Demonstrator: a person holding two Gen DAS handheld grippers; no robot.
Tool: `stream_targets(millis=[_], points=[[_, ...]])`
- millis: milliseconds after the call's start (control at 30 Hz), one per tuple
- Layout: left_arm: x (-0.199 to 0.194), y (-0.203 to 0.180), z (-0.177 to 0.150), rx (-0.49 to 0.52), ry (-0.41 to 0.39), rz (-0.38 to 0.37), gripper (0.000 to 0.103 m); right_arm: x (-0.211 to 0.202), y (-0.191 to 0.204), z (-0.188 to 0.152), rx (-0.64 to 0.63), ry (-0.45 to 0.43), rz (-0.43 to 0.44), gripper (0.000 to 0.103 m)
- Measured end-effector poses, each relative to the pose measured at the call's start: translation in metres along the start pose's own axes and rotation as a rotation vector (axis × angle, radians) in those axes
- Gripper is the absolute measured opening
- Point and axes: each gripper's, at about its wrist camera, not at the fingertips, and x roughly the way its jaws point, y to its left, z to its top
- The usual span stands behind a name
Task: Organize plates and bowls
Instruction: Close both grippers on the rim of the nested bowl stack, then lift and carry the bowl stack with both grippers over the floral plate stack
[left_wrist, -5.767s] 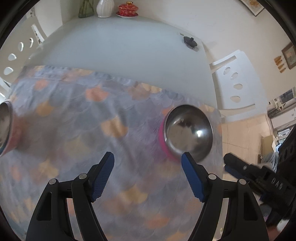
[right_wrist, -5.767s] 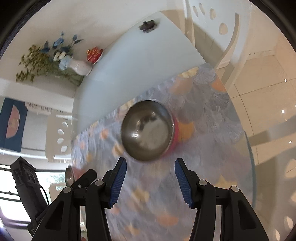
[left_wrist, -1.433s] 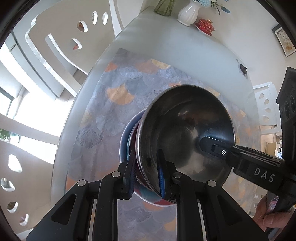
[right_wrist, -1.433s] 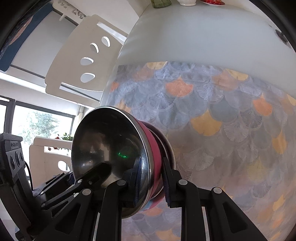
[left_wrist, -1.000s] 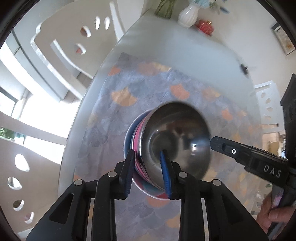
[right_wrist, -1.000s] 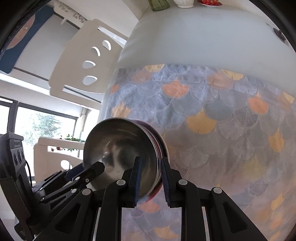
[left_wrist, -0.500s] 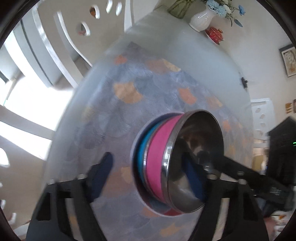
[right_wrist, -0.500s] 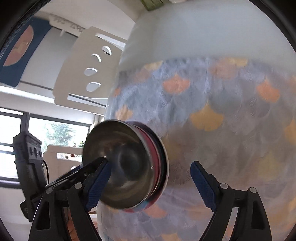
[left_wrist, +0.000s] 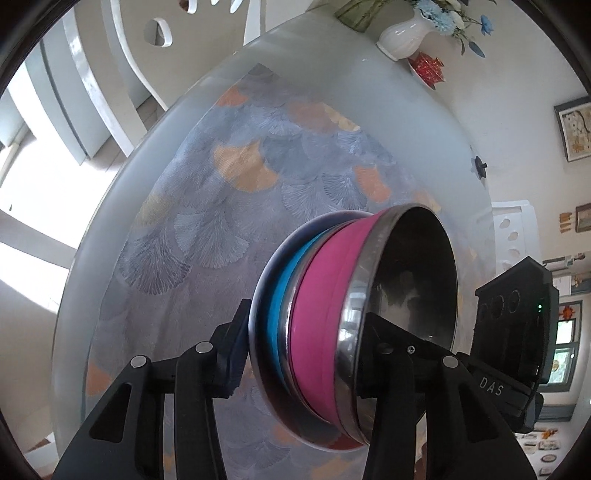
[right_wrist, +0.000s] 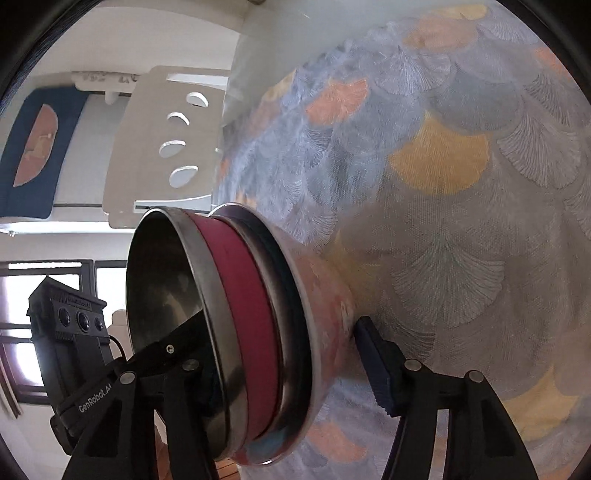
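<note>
Your left gripper (left_wrist: 303, 343): fingers closing, straddling nested bowl stack, not visibly pressing. Your right gripper (right_wrist: 291, 358): fingers closing too, stack between them, far pad just clear. Pink-banded steel bowl (left_wrist: 369, 306) sits atop blue-banded bowl (left_wrist: 277, 306) inside plate (right_wrist: 328, 325), on patterned cloth (left_wrist: 229, 206) over tabletop (left_wrist: 332, 74).

Both wrist cameras look steeply down from close range, from opposite sides, sharing the stacked bowls (left_wrist: 354, 321) (right_wrist: 229, 332) at lower centre
</note>
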Motion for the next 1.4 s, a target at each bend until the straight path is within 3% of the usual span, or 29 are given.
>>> stream_targets(millis=[200,833,1033,1167,1400], points=[[-0.004,-0.012,-0.001,0.068,-0.013,0.050,0.041,-0.002,0.005,-0.005,-0.052,0.004,-0.023,0.056],[-0.052,-0.044,-0.026,0.133,-0.061,0.020,0.041,-0.047,0.028,-0.029,-0.107,-0.050,-0.030,0.054],[-0.085,-0.063,-0.061,0.134,-0.102,0.038,0.041,-0.077,0.039,-0.055,-0.111,-0.051,-0.008,0.054],[-0.105,-0.069,-0.089,0.099,-0.127,0.038,0.041,-0.099,0.040,-0.079,-0.085,-0.041,0.051,0.054],[-0.135,-0.085,-0.151,0.072,-0.166,0.059,0.042,-0.133,0.052,-0.134,-0.151,0.002,0.030,0.054]])
